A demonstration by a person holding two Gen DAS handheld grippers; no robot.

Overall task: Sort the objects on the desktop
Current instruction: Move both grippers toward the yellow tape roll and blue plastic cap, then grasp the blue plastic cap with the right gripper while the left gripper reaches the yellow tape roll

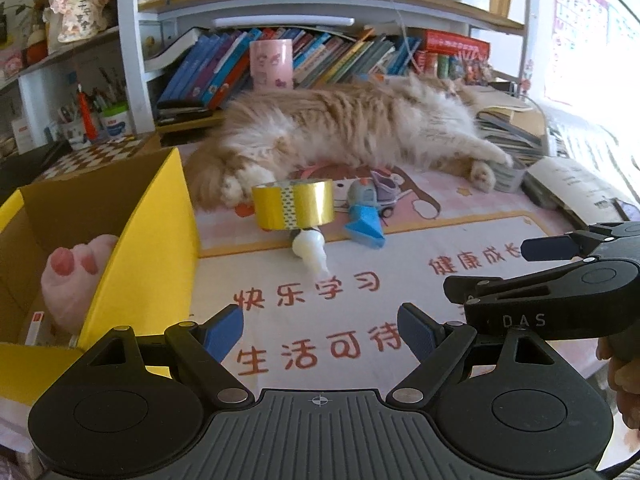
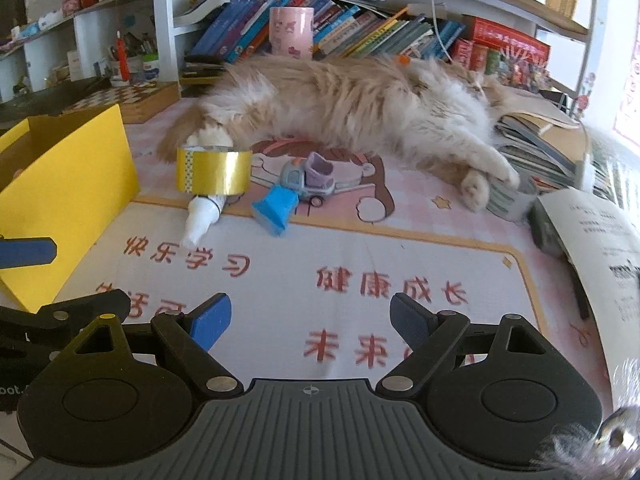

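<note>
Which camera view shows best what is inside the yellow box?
The left wrist view. It looks into the open yellow box, where a pink paw-shaped toy lies inside. The right wrist view shows only the box's outer yellow wall and a strip of its brown inside; the contents are hidden.

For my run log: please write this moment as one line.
left gripper: open, empty | right gripper: open, empty | gold tape roll: on mat | yellow box: left
</note>
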